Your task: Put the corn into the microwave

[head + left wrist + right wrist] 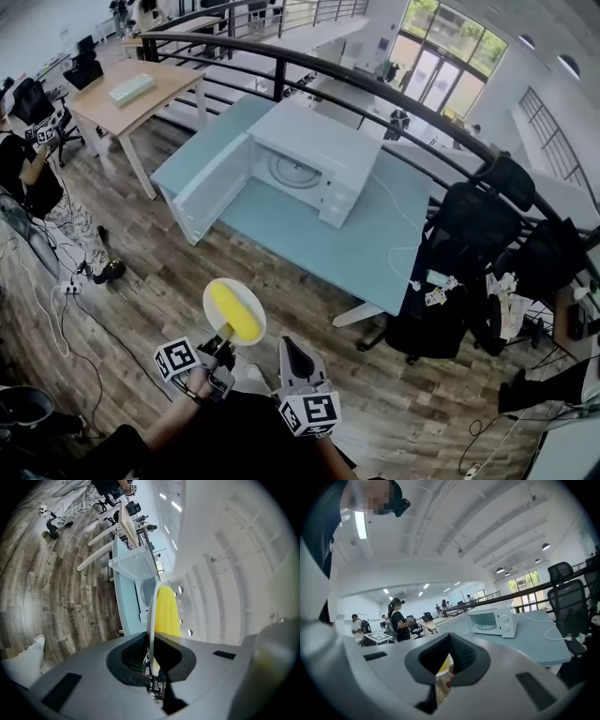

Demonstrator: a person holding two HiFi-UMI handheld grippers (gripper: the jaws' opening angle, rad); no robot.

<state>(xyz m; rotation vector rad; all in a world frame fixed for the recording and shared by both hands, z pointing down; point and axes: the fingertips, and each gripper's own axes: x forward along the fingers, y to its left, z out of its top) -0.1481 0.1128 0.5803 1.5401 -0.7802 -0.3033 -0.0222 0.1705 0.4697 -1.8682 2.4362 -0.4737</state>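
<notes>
one corn (234,313) on plate (214,300), rim clamped in left gripper (225,337).

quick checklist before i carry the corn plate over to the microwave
1. Left gripper grip on plate rim: ok, jaws clamp it.
2. Corn on the plate: ok, lying across its middle.
3. Microwave door open: ok, swung wide.
4. Turntable free: ok, nothing on it.
5. Right gripper free: ok, holds nothing.
6. Plate level: cannot tell.
</notes>
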